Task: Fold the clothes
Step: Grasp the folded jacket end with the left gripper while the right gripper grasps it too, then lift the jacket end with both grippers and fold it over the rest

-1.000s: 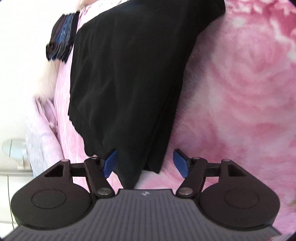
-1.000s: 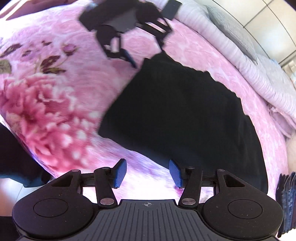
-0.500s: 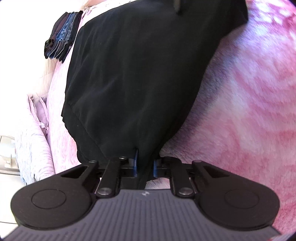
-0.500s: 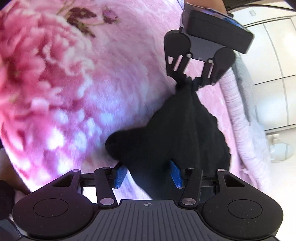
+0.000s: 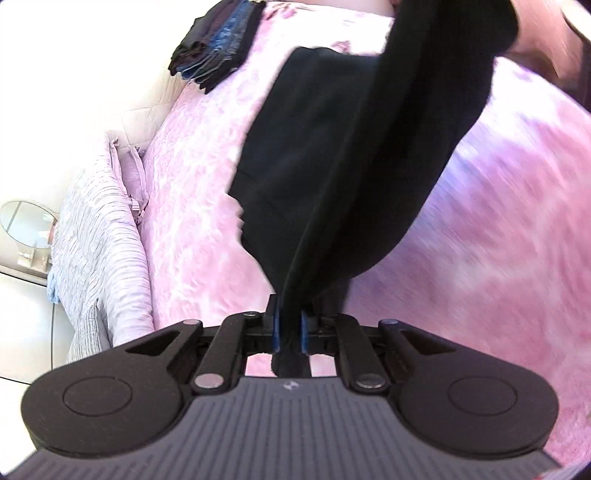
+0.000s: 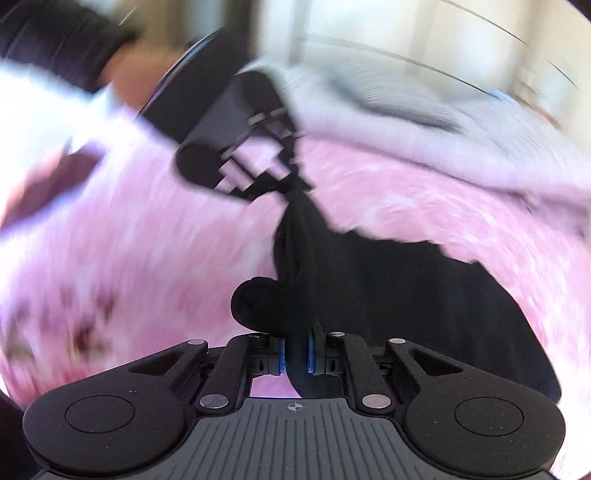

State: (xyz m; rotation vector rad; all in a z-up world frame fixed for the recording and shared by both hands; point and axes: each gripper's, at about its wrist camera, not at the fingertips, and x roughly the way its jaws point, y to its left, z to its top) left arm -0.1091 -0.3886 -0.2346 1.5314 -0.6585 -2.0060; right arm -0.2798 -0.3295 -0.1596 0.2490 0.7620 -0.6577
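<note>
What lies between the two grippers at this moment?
In the right wrist view, a bunched stretch of the black garment spans from the right gripper, closing on it, to the left gripper.

You are looking across a bed spread with a plush pink floral blanket (image 5: 498,240), bright daylight washing its nap pale. Along the bed's far-left edge lies a bunched lilac striped quilt (image 5: 99,251) with a pillow tucked behind it. Beyond that edge stands a small round mirror (image 5: 27,223) on a white nightstand. At the bed's far corner, against a cream padded headboard (image 5: 159,92), sits a stack of folded dark clothes (image 5: 216,40). In the right wrist view, blurred pale cabinet doors (image 6: 424,33) rise behind the quilt.
</note>
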